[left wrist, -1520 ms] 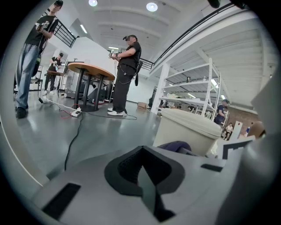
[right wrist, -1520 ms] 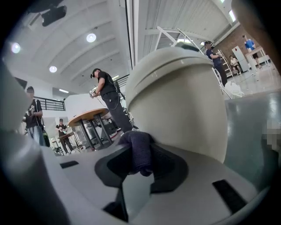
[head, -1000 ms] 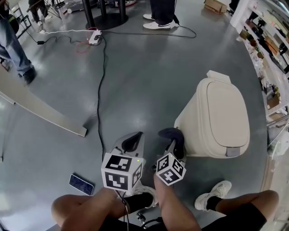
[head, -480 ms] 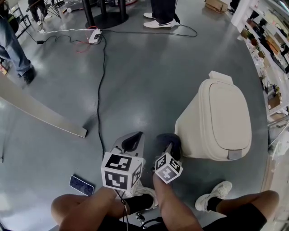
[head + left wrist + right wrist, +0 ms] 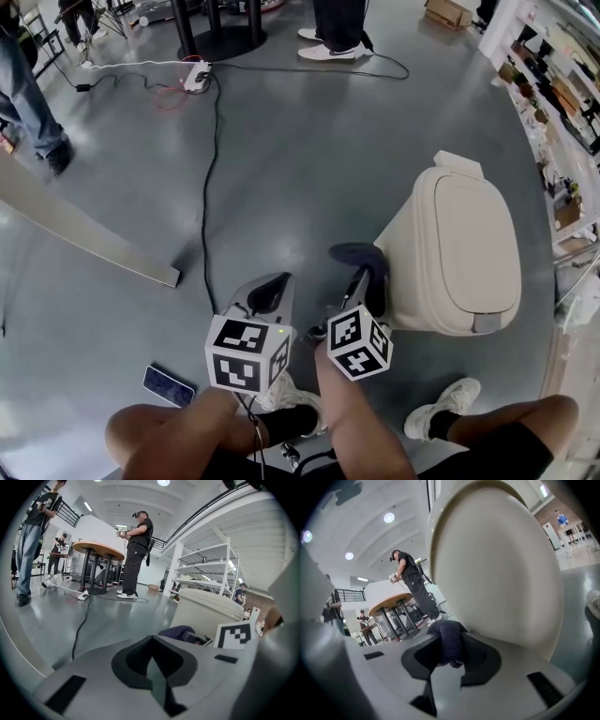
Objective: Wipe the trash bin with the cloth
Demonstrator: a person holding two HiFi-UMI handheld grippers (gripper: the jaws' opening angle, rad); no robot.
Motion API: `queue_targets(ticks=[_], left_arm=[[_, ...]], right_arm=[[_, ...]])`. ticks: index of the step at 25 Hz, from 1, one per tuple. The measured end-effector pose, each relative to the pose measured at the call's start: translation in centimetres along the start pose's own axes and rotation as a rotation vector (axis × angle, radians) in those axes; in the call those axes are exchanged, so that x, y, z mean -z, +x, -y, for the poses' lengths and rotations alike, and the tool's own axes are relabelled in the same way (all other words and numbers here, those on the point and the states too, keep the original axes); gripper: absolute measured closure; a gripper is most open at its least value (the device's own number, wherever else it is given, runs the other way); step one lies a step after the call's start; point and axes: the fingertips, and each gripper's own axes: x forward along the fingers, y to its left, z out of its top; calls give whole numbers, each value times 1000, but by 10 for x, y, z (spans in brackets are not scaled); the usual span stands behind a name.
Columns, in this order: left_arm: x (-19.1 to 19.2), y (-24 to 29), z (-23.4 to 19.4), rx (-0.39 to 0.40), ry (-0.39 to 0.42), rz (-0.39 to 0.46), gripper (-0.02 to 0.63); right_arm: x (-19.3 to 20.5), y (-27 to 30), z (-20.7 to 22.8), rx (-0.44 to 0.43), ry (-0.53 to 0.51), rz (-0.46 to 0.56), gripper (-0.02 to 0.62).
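A cream trash bin (image 5: 459,253) with a closed lid stands on the grey floor at the right of the head view. My right gripper (image 5: 367,279) is shut on a dark blue cloth (image 5: 360,255) and presses it against the bin's left side wall. In the right gripper view the cloth (image 5: 449,641) sits pinched between the jaws, right against the bin wall (image 5: 497,569). My left gripper (image 5: 268,294) hovers left of it, shut with nothing in it; in its own view the jaws (image 5: 151,660) meet, and the bin (image 5: 206,611) stands ahead at the right.
A black cable (image 5: 208,178) runs across the floor to a power strip (image 5: 198,76). A phone (image 5: 169,384) lies at the lower left, beside a long grey plank (image 5: 84,234). Shelves (image 5: 553,103) line the right edge. People (image 5: 333,28) stand at the back. My shoe (image 5: 442,405) is beside the bin.
My right gripper with the cloth moved along the bin's side wall: a little back half a second ago, now further up and forward. The left gripper barely moved.
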Motion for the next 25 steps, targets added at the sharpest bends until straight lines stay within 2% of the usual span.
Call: queue_targets(ticks=[6,11,17,25], left_arm=[[-3,-2,0,-5,2,8,608],[-3,0,-1,-7,4,6,609],[-1,2,-2,-8,3,0,609],[1,3,-4,-5,0,-4,607]], right_arm=[[-58,-5,-36,-71,79,136,497],[-73,5,-42,-66,98,178,497],[-62,18,-34,-28,85,156,497],[-15,38,-9,43,48,60,497]])
